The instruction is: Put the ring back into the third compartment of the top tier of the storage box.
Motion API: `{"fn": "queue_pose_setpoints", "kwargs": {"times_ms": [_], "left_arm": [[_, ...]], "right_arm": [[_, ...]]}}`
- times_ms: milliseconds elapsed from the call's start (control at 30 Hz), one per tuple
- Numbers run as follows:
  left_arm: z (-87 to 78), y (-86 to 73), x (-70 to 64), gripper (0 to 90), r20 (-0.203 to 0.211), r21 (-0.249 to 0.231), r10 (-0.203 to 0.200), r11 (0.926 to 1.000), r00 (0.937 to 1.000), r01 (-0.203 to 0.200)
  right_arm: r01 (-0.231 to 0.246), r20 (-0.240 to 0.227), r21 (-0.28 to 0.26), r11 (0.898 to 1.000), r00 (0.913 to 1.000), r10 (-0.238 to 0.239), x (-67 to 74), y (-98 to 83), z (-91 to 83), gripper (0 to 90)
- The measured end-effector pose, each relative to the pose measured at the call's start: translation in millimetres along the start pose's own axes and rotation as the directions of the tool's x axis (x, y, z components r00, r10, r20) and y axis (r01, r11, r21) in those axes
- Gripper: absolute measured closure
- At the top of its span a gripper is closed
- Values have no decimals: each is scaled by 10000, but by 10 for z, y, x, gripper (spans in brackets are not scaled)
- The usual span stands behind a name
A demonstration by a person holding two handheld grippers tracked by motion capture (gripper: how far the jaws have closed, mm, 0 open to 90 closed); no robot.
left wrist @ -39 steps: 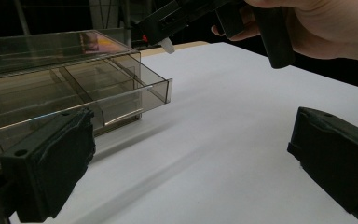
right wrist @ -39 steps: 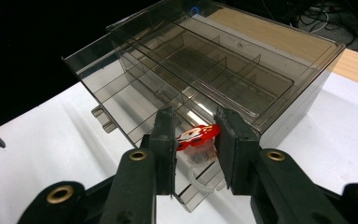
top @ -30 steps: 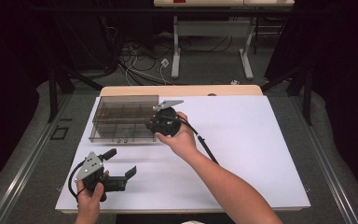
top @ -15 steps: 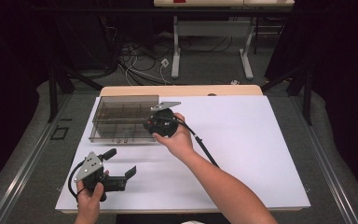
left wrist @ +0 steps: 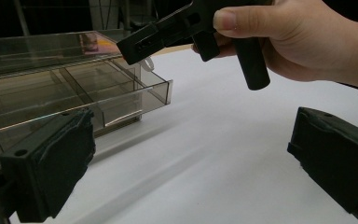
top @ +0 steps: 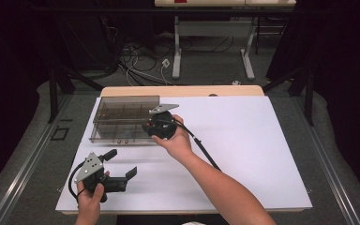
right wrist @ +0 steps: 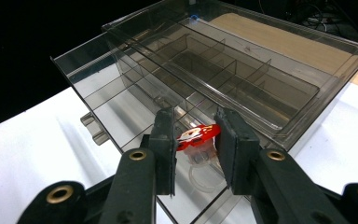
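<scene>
Left gripper (top: 122, 166): near the desk's (top: 262, 154) front-left corner, held low in the person's left hand (top: 90, 202); fingers spread wide, nothing between them.

Organiser box (top: 122, 123): smoky clear plastic, divided into compartments, toward the desk's rear-left corner; lid raised at its far side.

Right gripper (right wrist: 196, 140): at the box's right end, held in the right hand (top: 176, 140); fingers narrowed around a small red-and-white piece (right wrist: 197, 135) over a near compartment. Whether the pads actually touch it cannot be told.

Cable (top: 201, 147): black, trailing from the right gripper toward the desk's front edge.
</scene>
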State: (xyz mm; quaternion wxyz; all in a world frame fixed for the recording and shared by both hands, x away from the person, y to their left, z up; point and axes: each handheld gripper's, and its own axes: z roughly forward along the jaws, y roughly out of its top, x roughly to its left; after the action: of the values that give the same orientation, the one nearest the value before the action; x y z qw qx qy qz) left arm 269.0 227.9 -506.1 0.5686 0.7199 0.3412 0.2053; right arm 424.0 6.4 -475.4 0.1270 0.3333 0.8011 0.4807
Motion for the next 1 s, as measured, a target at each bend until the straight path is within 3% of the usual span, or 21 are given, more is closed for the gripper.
{"fn": "queue_pose_setpoints", "kwargs": {"times_ms": [1000], "left_arm": [[3,-2,4,5,16,-12,-33,10000,10000,33]], "right_arm": [[76,-108,89,9999,9999,-75,27,-30,65,684]]}}
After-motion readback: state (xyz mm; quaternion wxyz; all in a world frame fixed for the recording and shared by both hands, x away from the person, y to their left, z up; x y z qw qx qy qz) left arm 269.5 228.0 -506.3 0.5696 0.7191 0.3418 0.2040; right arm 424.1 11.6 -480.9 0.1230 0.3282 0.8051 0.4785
